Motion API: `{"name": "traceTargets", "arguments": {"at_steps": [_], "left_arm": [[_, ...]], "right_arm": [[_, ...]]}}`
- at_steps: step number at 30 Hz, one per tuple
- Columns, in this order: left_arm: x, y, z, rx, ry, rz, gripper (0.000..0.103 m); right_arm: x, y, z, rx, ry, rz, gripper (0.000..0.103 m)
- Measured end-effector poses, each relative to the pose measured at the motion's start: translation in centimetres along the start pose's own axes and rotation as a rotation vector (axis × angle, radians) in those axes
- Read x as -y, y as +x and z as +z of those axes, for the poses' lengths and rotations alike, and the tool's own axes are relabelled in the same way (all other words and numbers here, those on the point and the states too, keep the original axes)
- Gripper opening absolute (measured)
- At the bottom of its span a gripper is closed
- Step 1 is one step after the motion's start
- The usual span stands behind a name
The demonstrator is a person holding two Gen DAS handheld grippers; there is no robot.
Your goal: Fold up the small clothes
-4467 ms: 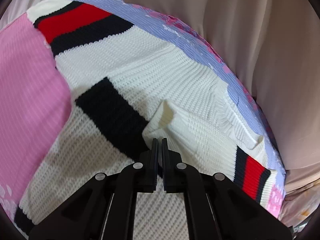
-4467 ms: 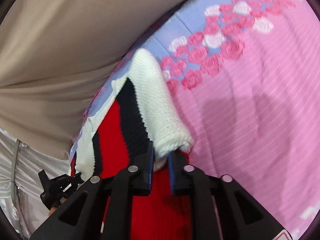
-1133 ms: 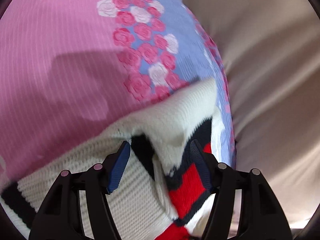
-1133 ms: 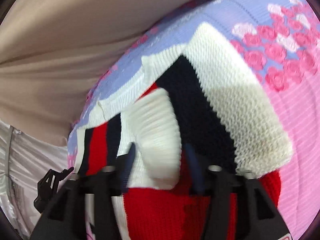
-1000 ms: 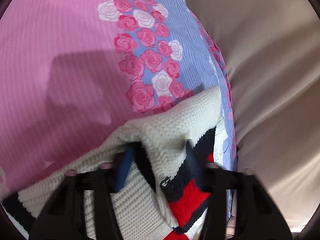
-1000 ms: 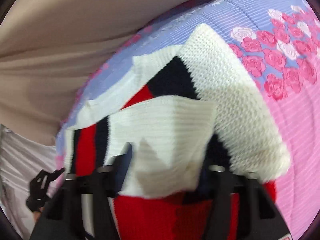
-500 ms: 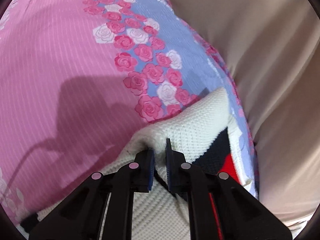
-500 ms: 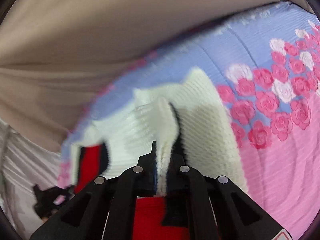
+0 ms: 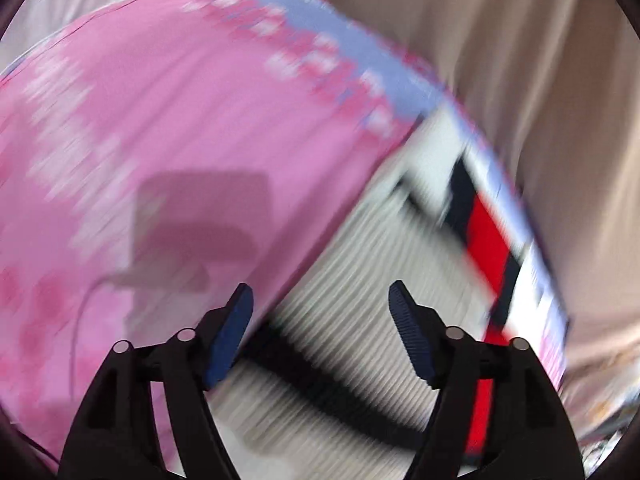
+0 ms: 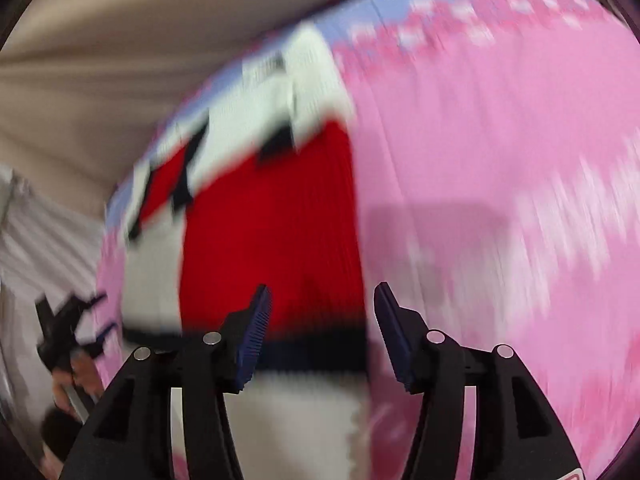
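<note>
The left gripper (image 9: pixel 320 320) and right gripper (image 10: pixel 322 320) are opening, empty, above the sweater (image 10: pixel 272 216) by the pink sheet's (image 9: pixel 160 120) edge.

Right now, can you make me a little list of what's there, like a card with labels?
Clothing: knit sweater, white with red and black stripes
Lying on: pink rose-print sheet
Behind: beige cloth
Left gripper: jaws opening, gripping nothing
Right gripper: jaws opening, gripping nothing
Picture sharpness: blurry, both views

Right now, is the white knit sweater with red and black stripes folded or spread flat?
Folded: the white knit sweater lies as a compact straight-edged block on the pink bedspread.
</note>
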State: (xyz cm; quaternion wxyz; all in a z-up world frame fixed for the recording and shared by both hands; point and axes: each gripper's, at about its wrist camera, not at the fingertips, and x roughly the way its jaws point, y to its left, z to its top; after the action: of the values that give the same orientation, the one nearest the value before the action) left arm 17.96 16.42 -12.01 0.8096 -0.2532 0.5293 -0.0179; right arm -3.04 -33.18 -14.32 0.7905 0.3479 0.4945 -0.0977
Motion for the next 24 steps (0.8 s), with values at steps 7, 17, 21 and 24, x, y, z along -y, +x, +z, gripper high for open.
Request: {"name": "traceTargets", "arguments": {"at_steps": [7,17,21,24], "left_arm": [[-4.7,-2.9,-8.1,-0.052,-0.010,0.011,0.078],[-1.8,-1.9,-8.1,-0.116,-0.021,-0.017,0.011],[-1.8,-6.2,-9.5,-0.099,0.024,-0.046,0.004],[-2.6,-8.1,-12.3,-0.168,0.073,-0.042,0.004]], "right_arm": [[-0.9,0.3,-10.7,-0.112,-0.076,0.012,0.068],[-2.3,0.7,-6.4,-0.038,-0.056,0.061,0.009],[-0.6,-5.5,-6.6,0.050,-0.059,0.072,0.008],[1.4,-8.8,-7.7,0.047,-0.079,0.016,0.007]]}}
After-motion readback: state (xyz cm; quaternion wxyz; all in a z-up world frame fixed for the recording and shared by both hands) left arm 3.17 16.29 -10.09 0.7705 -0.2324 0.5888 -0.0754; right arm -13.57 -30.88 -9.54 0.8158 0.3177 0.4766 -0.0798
